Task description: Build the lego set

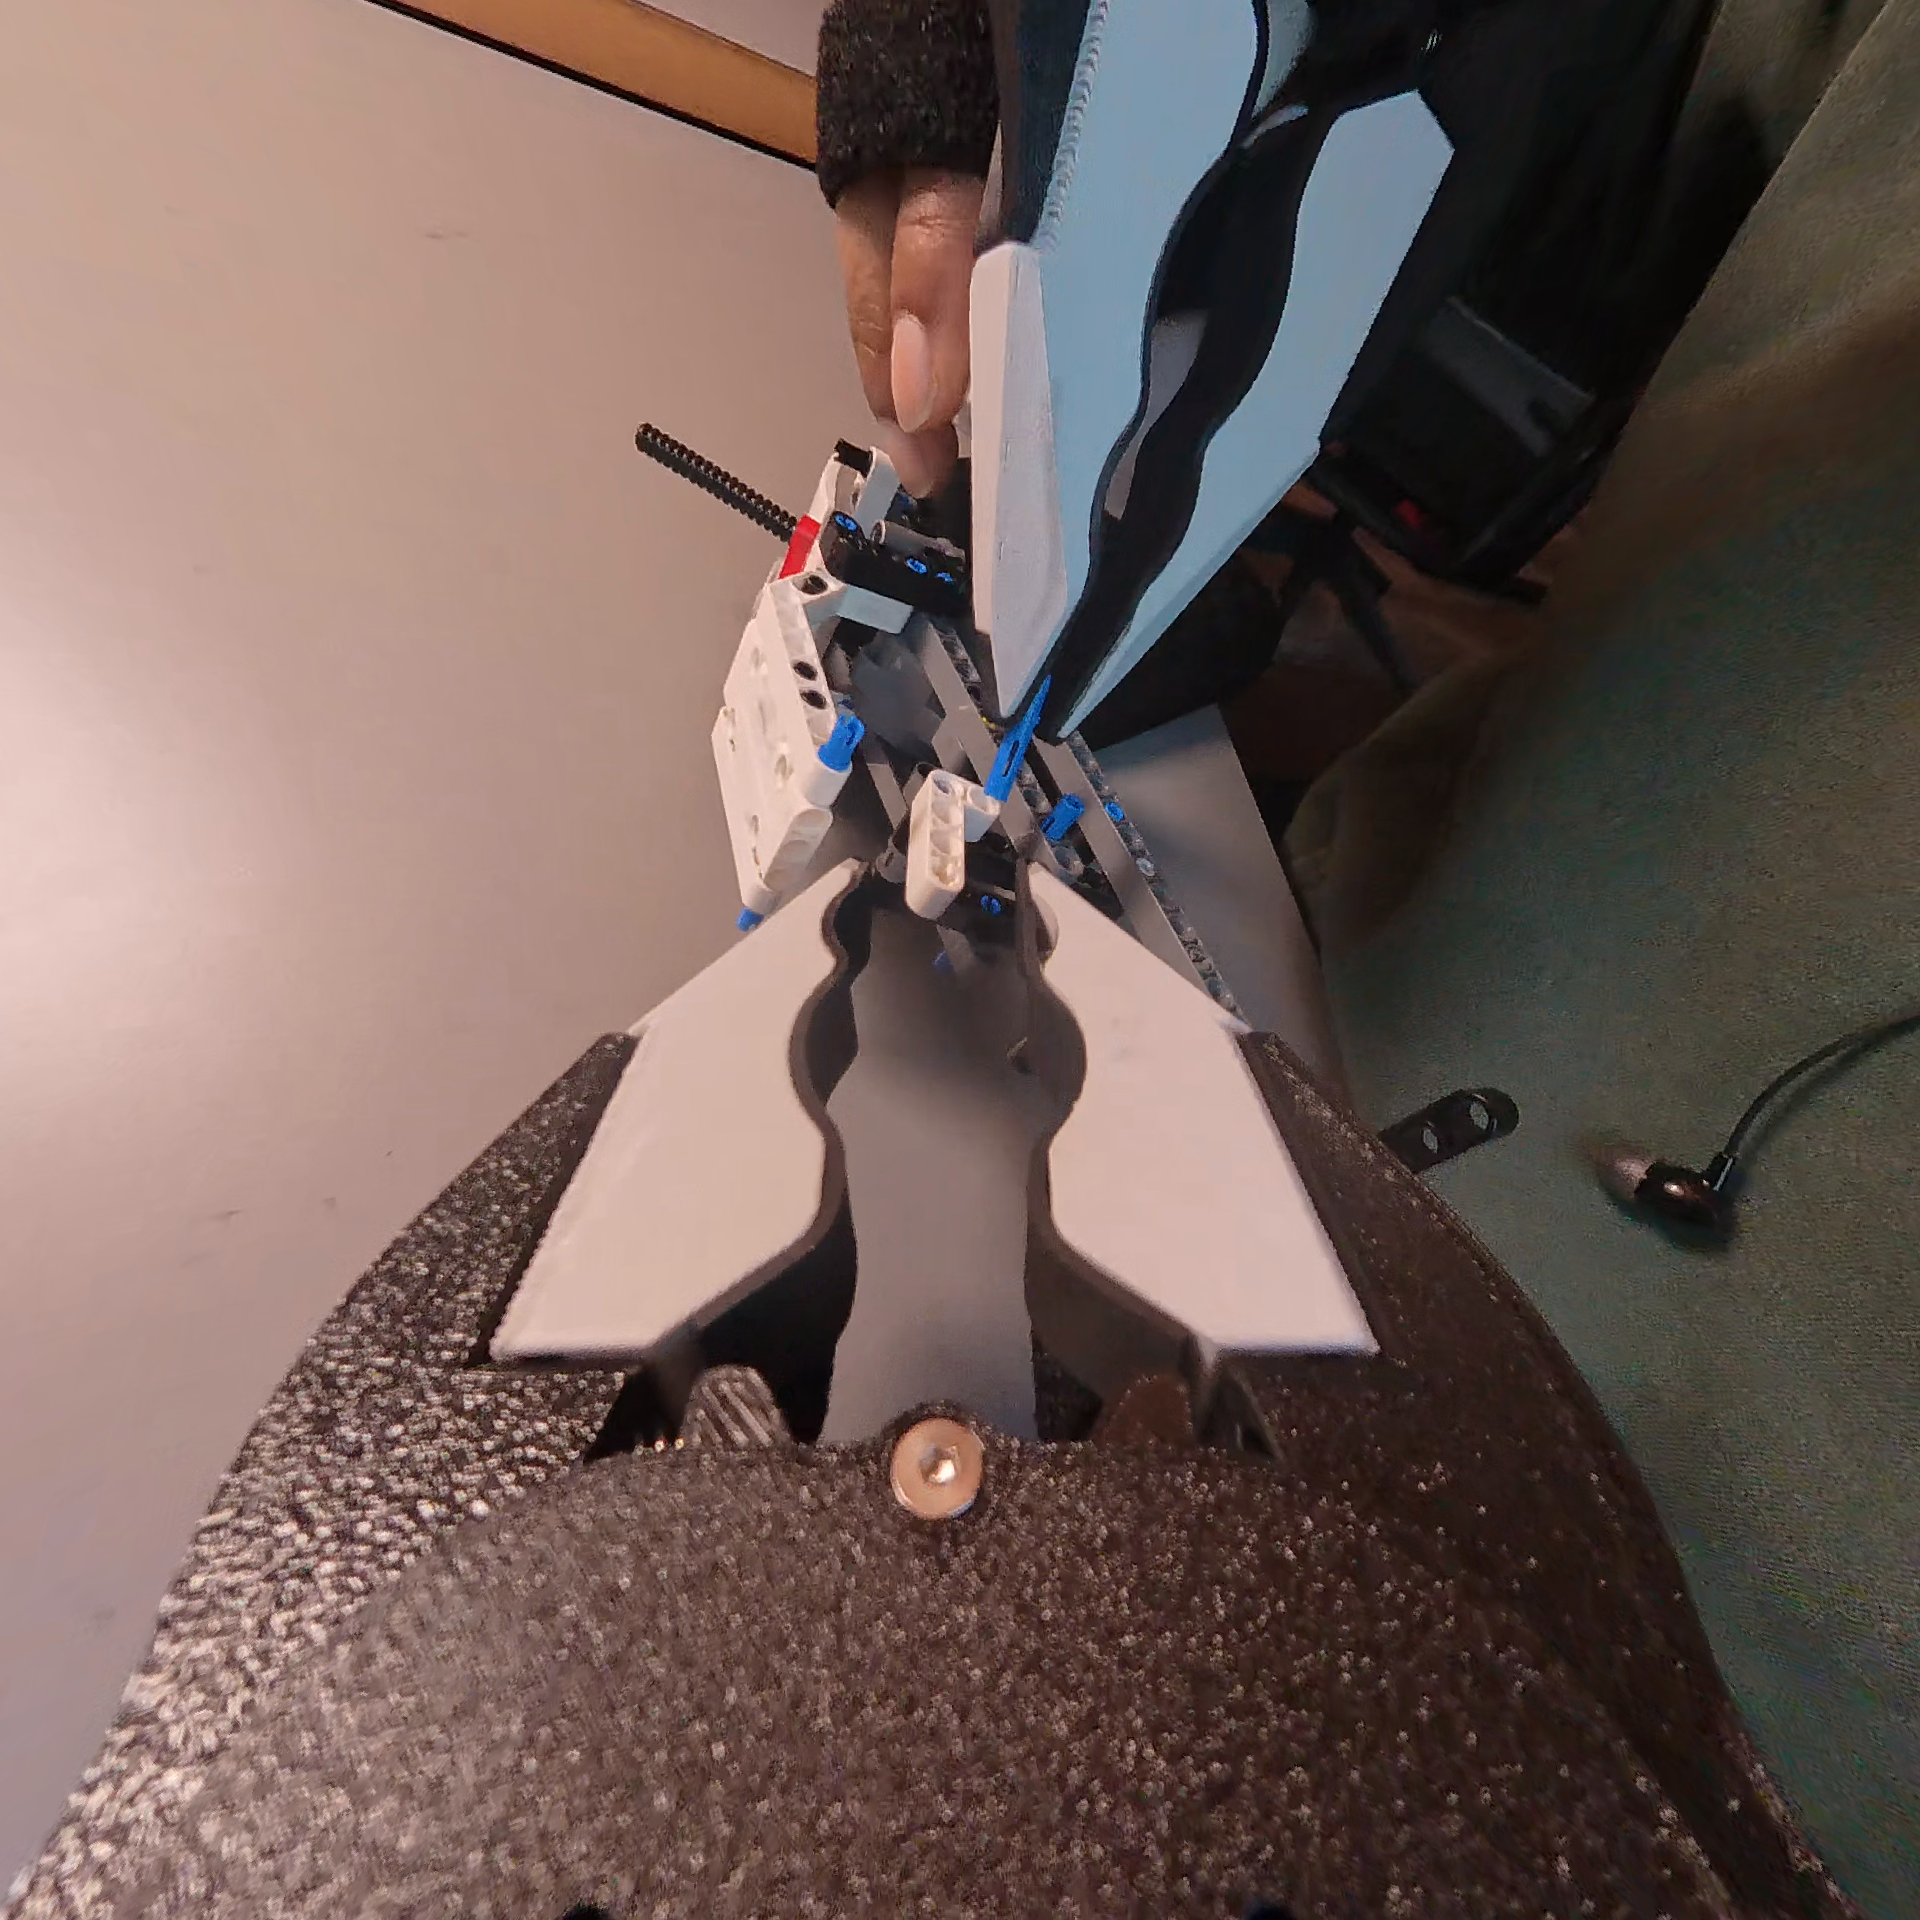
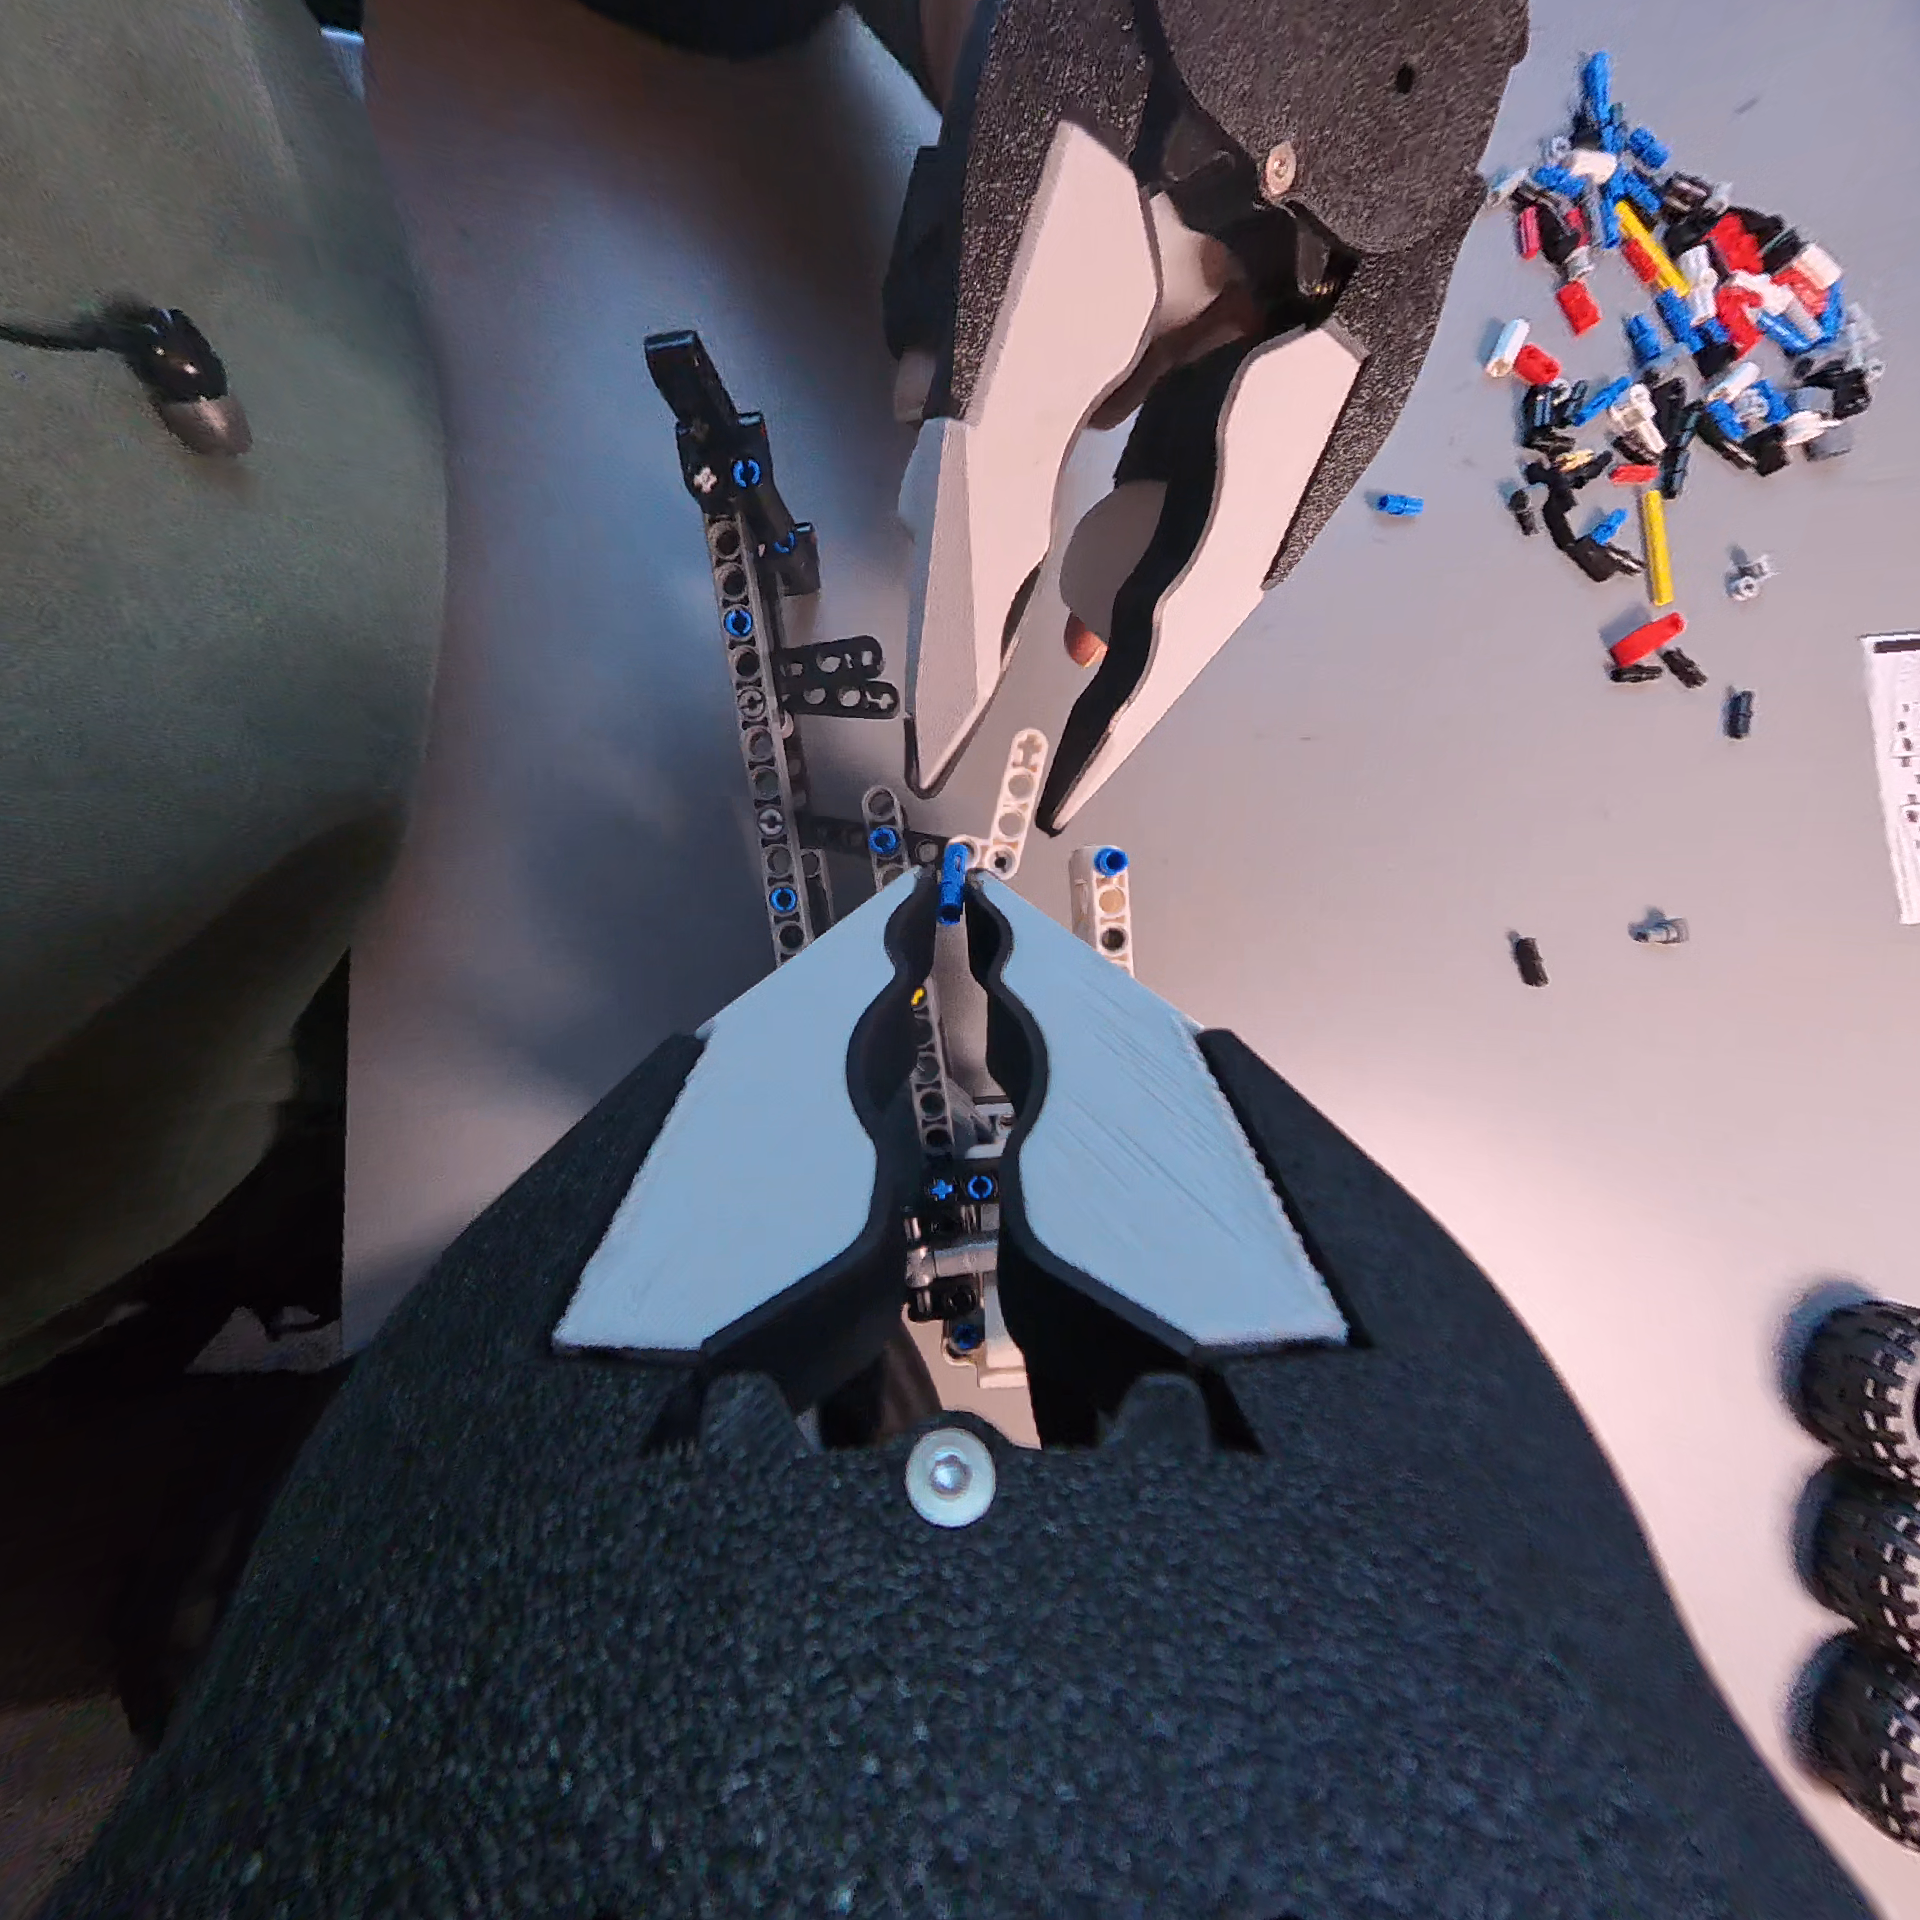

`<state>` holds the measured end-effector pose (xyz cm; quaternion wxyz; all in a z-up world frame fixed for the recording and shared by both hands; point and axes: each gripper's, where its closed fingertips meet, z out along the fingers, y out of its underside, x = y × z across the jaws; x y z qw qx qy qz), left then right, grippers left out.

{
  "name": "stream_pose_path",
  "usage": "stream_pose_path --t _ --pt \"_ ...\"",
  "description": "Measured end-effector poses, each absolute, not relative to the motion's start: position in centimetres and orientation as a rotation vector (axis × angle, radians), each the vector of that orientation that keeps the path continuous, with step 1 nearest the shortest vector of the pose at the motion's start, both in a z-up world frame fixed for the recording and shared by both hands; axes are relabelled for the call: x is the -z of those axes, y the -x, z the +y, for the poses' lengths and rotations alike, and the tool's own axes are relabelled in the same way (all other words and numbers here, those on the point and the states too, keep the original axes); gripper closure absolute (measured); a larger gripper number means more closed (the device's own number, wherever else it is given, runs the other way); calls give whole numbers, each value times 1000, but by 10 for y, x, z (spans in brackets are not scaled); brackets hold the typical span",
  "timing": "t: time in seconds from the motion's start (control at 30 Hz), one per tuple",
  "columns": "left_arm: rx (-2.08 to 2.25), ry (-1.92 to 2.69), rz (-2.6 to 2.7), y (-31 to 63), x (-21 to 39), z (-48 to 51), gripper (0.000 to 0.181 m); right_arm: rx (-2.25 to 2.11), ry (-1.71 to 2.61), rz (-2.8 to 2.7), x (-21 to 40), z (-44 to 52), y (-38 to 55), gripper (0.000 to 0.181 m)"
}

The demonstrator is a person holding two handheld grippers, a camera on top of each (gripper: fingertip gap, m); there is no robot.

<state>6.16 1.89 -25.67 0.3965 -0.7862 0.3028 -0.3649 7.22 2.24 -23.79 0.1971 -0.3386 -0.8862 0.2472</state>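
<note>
In the left wrist view, the left gripper [image 1: 940,894] is being held w/ its fingers closed onto the near end of the lego assembly [image 1: 831,717], a white, grey and black Technic build w/ blue pins, which is being kept off the grey table [image 1: 312,623]. A black ribbed axle [image 1: 717,483] is sticking out at the assembly's far left. The right gripper [image 1: 1023,717] is being brought in from the top, its tips pinched on a blue pin [image 1: 1013,743] just beside the assembly's grey beam. A gloved hand [image 1: 904,260] is being shown behind it. At right, a black cable [image 1: 1766,1101] is lying on green fabric. In the right wrist view, the right gripper [image 2: 951,883] is being kept nearly closed, the blue pin [image 2: 952,883] being clamped at its tips. The left gripper [image 2: 987,800] is being seen at top centre, tips narrowly apart around a white beam [image 2: 1013,790] of the assembly. Far right, a loose pile of parts [image 2: 1683,291] is lying on the table, and black tyres [image 2: 1860,1507] are sitting near right.
</note>
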Motion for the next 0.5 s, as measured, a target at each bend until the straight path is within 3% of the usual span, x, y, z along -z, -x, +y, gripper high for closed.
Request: stream_pose_path --t 0.1,0.23,0.5 --pt "931 2010 798 -60 259 14 151 -637 937 -2531 239 24 -71 177" --pt "1109 2064 761 -70 253 0 123 -548 914 -2602 240 24 -69 176" --pt "1189 2240 563 -81 275 3 91 -320 772 -2799 244 22 -72 177"
